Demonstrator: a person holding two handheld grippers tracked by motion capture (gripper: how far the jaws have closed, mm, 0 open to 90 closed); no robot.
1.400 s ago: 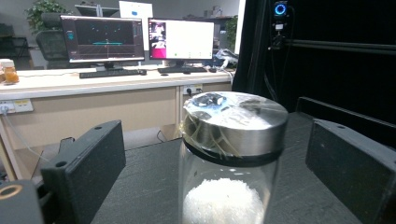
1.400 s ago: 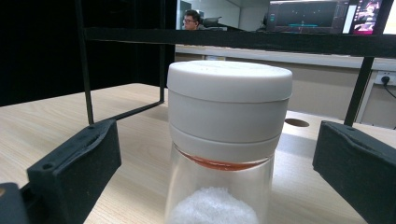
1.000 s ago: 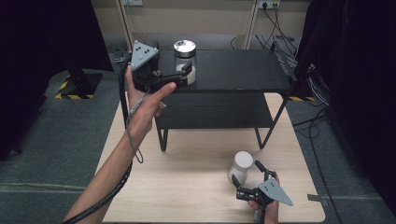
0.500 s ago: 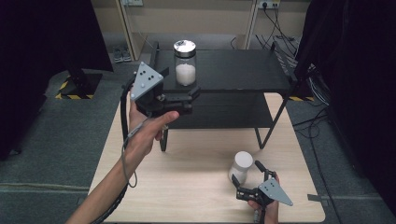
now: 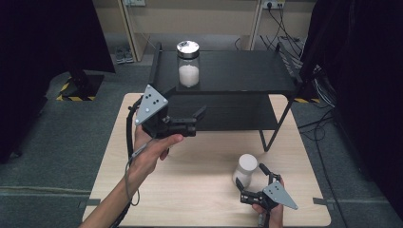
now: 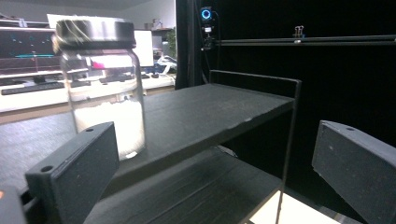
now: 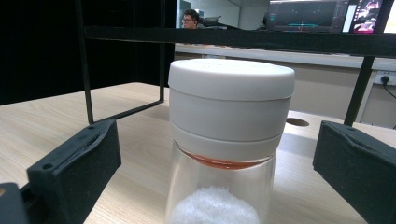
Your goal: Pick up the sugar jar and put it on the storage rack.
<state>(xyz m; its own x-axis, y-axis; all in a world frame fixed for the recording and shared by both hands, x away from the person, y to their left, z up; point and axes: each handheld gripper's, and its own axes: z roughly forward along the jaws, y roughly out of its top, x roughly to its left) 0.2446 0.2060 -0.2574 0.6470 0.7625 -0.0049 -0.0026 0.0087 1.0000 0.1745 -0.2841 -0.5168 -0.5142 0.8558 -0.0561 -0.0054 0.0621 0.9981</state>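
Observation:
A glass jar with a metal lid (image 5: 188, 64), part full of white powder, stands on the top board of a black shelf (image 5: 237, 71). My left gripper (image 5: 195, 121) hangs open in front of the shelf's left end, clear of the jar. In the left gripper view the same jar (image 6: 105, 88) stands ahead and to the left of the wide-apart jaws (image 6: 215, 177). A second jar with a white lid (image 5: 246, 168) stands on the wooden table. My right gripper (image 5: 252, 183) is open, and the white-lidded jar (image 7: 231, 107) stands between its jaws with gaps on both sides.
The black shelf has a lower board (image 5: 228, 116) and thin metal legs (image 5: 268, 137) that stand on the light wooden table (image 5: 190, 190). Cables (image 5: 285, 28) and a dark curtain lie beyond the table at the back right.
My left gripper has let go of the metal-lidded jar on the shelf top and drawn back and down toward the person. The right gripper and its jar have not moved.

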